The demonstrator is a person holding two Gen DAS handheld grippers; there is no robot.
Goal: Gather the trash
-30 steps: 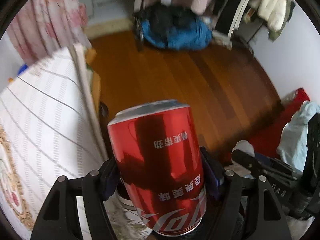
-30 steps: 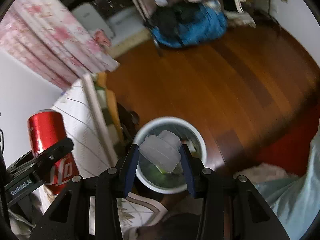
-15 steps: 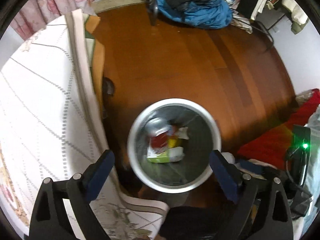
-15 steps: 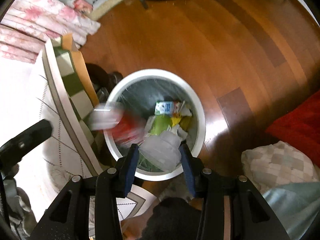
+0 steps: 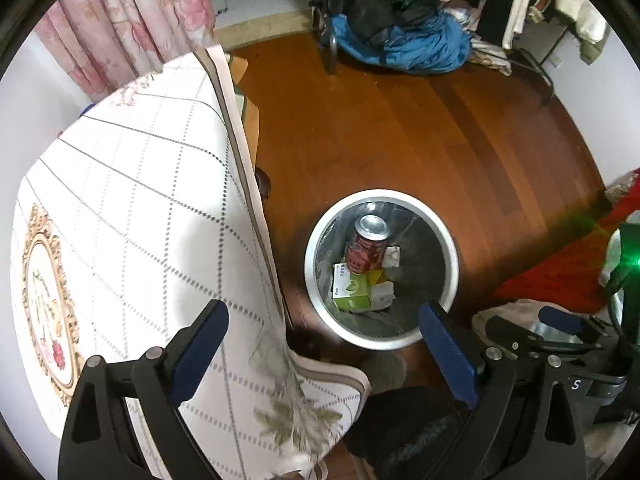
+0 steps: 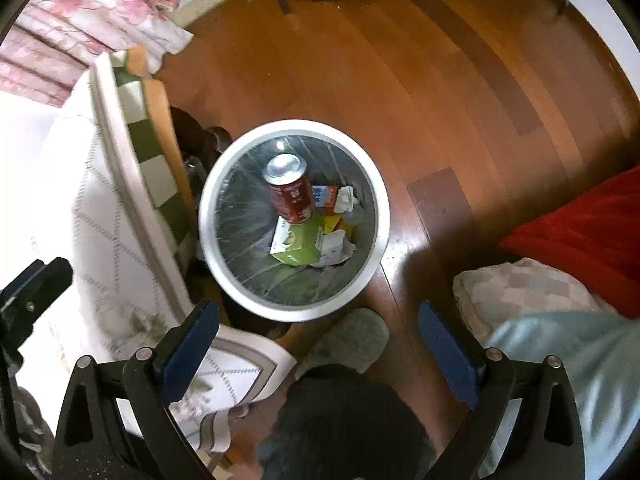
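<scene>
A round white-rimmed trash bin (image 5: 448,240) stands on the wooden floor; it also shows in the right wrist view (image 6: 380,204). Inside lie a red soda can (image 5: 367,245) (image 6: 291,193), a green carton (image 5: 350,288) (image 6: 296,242) and crumpled paper. My left gripper (image 5: 324,350) is open and empty above the bin's near edge. My right gripper (image 6: 318,344) is open and empty above the bin's near rim. The clear plastic cup is not visible.
A table with a white patterned cloth (image 5: 132,216) stands left of the bin. A blue bag (image 5: 404,46) lies by a chair at the far side. A red cushion (image 6: 580,236) and a grey slipper (image 6: 352,340) lie at the right and near side.
The left gripper opened and the red can dropped into the bin. The right gripper then opened and let go of the clear cup. Both grippers now hang open over the bin.
</scene>
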